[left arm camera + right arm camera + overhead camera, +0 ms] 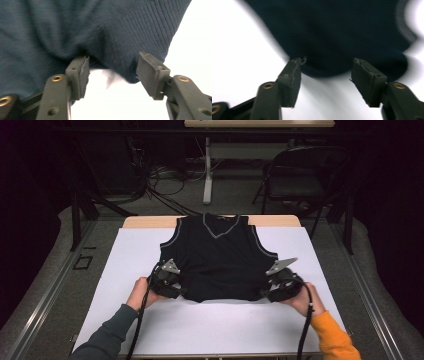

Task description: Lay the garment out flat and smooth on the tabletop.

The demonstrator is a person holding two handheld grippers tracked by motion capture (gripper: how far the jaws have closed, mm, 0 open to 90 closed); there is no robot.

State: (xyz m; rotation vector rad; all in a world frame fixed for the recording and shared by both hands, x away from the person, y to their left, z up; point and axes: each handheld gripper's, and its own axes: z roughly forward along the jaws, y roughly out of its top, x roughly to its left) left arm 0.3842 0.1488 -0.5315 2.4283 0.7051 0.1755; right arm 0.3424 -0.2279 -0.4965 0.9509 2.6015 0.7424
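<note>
A dark navy sleeveless knit vest [217, 255] with a grey-trimmed V-neck lies flat on the white table cover [150, 320], neck toward the far edge. My left gripper [176, 287] sits at the vest's lower left corner and my right gripper [265, 292] at its lower right corner. In the left gripper view the jaws of the left gripper [112, 75] stand apart, with the ribbed hem [150, 37] just beyond them and no pad pressing it. The right gripper [327, 75] is open too, the vest's edge [332, 67] lying just past its tips.
The table's wooden far edge [150, 221] shows behind the vest. A black folding chair [300, 170] and a white table leg [207, 175] stand beyond on the floor, with cables. White cover stretches wide in front of and beside the vest.
</note>
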